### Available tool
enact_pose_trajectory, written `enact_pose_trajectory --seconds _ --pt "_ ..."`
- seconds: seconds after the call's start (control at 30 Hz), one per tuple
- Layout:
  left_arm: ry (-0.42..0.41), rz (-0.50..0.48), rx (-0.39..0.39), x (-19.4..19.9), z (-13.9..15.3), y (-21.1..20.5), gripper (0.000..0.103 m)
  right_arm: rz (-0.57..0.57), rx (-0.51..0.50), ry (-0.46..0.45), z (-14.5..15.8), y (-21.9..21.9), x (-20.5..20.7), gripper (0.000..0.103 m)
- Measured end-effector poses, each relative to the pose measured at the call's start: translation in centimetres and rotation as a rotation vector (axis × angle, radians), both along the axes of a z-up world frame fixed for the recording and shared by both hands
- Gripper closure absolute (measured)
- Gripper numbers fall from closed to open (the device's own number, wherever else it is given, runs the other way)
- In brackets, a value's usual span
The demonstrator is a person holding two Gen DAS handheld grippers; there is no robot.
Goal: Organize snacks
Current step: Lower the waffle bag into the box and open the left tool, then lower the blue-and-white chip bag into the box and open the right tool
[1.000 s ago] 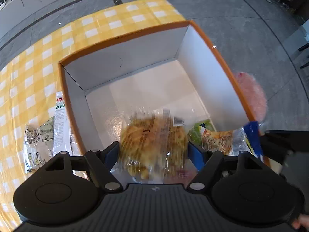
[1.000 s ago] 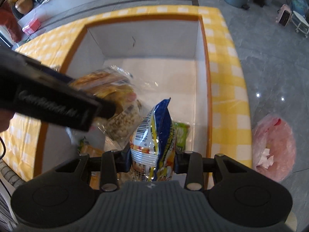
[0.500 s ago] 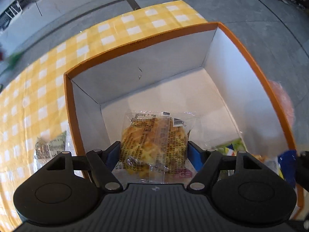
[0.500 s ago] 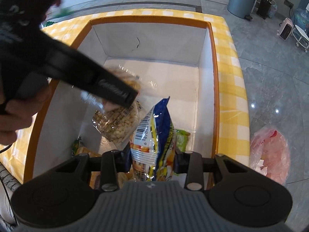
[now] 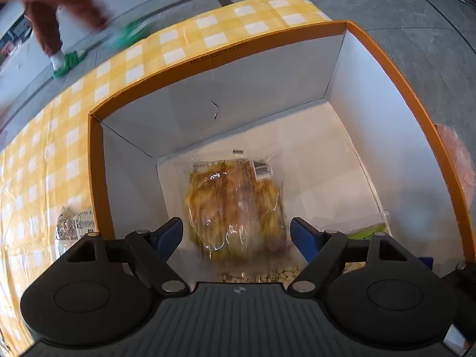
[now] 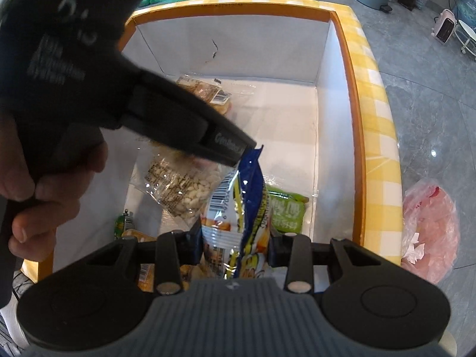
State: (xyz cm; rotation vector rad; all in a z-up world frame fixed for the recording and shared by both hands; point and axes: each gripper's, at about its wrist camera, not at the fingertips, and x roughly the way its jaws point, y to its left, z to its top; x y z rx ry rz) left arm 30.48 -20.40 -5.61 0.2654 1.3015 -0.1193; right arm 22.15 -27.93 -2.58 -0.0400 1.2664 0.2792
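- Left gripper (image 5: 236,236): jaws have just been opening and stand apart; the pastry pack (image 5: 235,205) lies between them, clear of both pads, on the floor of the box (image 5: 98,178).
- Right gripper (image 6: 235,245): clamped on the blue bag (image 6: 238,208), held upright over the box.
- Box: stands on the checked desk (image 5: 44,163).

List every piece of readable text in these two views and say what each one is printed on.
"ML30X22X12CM", faint and partly uncertain: on the orange rim of the box.
"GenRobot", cut off at the end: on a finger of the left gripper.
White print higher on that gripper's body: too blurred to read.
Labels and barcodes on the clear pastry pack, peanut bag, blue snack bag and green packet: too small or blurred.
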Motion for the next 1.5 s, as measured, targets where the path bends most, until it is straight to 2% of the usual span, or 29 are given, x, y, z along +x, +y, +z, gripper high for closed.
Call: enact_pose_trajectory --seconds 0.17,0.33,0.47,0.63,0.87,1.0,1.1,1.2,1.33,1.43,1.5 --pt "0.080 -0.008 0.030 0.6 -0.4 -0.2 0.011 0.002 0.000 0.002 0.0 0.0 -0.1 0.066" --pt "0.113 -0.015 0.002 0.7 -0.3 0.2 0.005 -0.004 0.007 0.003 0.0 0.0 -0.1 0.066" --pt "0.176 -0.020 -0.023 0.6 -0.2 0.4 0.005 -0.012 0.007 0.009 -0.1 -0.2 -0.1 0.066" --pt "0.239 0.032 -0.111 0.3 0.7 1.6 0.005 -0.031 0.002 0.017 -0.2 -0.2 0.0 0.065" --pt "0.356 0.027 -0.256 -0.8 2.5 4.6 0.005 -0.073 -0.003 0.050 -0.5 -0.1 1.0 0.064" --pt "0.331 0.005 -0.289 -1.8 4.1 6.5 0.008 -0.081 0.021 0.063 -0.4 0.4 1.9 0.063" --pt "0.294 -0.002 -0.376 -2.6 5.5 8.4 0.011 -0.075 0.010 0.075 -1.1 1.0 2.5 0.062" --pt "0.300 0.010 -0.435 -3.1 6.7 9.7 0.010 -0.068 -0.017 0.085 -1.8 2.0 2.8 0.062" --pt "0.239 -0.038 -0.370 -3.9 7.8 10.1 0.009 -0.070 -0.036 0.091 -2.4 2.5 3.0 0.061" --pt "0.210 -0.078 -0.319 -4.5 7.7 10.3 0.009 -0.078 -0.019 0.078 -2.2 2.4 2.9 0.063" --pt "0.204 -0.100 -0.312 -4.9 7.4 10.5 0.009 -0.082 0.033 0.080 -1.9 2.0 3.0 0.064"
